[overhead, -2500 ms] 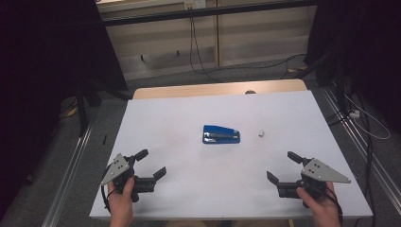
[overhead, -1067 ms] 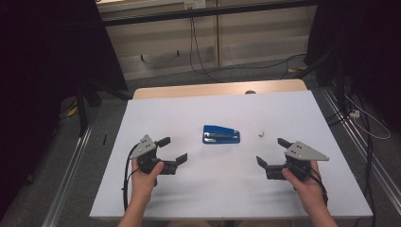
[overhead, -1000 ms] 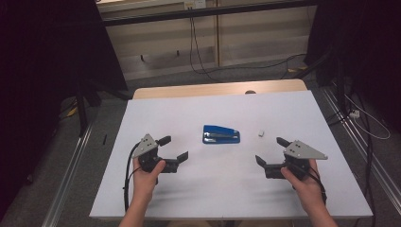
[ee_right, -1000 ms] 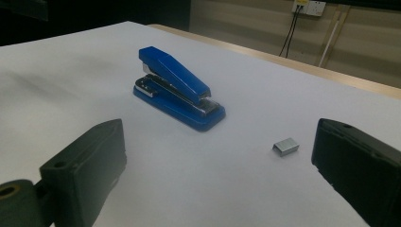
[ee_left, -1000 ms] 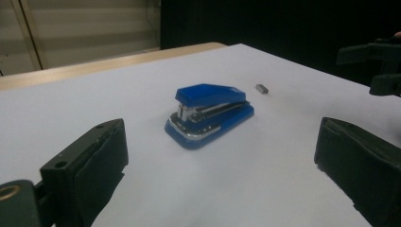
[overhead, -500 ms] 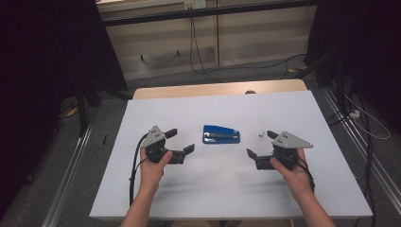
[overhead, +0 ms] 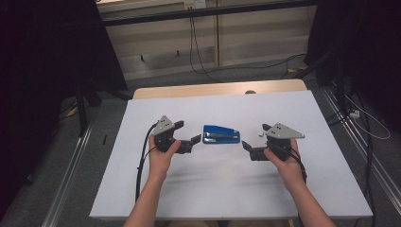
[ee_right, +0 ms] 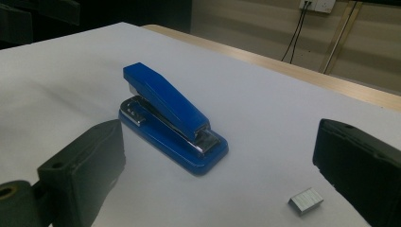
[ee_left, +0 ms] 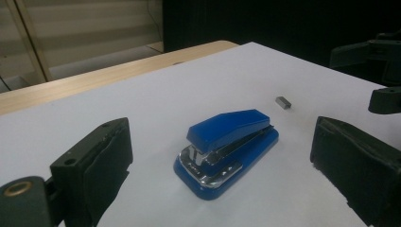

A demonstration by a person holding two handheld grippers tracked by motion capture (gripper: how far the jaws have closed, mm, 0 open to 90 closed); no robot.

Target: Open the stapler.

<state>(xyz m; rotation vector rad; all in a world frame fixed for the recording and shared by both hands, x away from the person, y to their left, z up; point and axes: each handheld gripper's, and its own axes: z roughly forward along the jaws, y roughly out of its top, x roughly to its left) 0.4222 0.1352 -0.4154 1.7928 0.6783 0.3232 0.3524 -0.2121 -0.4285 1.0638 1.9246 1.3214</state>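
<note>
A blue stapler (overhead: 221, 134) lies flat in the middle of the white table top (overhead: 213, 198). My left gripper (overhead: 187, 133) is just left of it, open, its jaws wide apart and holding nothing. Just right of it is my right gripper (overhead: 255, 136), also open and holding nothing. A small grey block of staples (overhead: 259, 134) lies on the table by the right gripper's jaws. In the left gripper view, the stapler (ee_left: 227, 151) sits between and ahead of the open jaws, and the staples (ee_left: 283, 102) lie beyond it. From the right gripper, I see the stapler (ee_right: 170, 123) ahead and the staples (ee_right: 306, 200) near the right jaw.
A wooden strip (overhead: 217, 90) shows along the table's far edge. Cables (overhead: 198, 56) run over the floor behind the table, and metal rails (overhead: 71, 175) flank its sides. The right gripper (ee_left: 378, 71) appears at the far right of the left gripper view.
Both hands have moved forward and inward from the table's near corners. The grippers now flank the stapler closely. The stapler and the staples have not moved.
</note>
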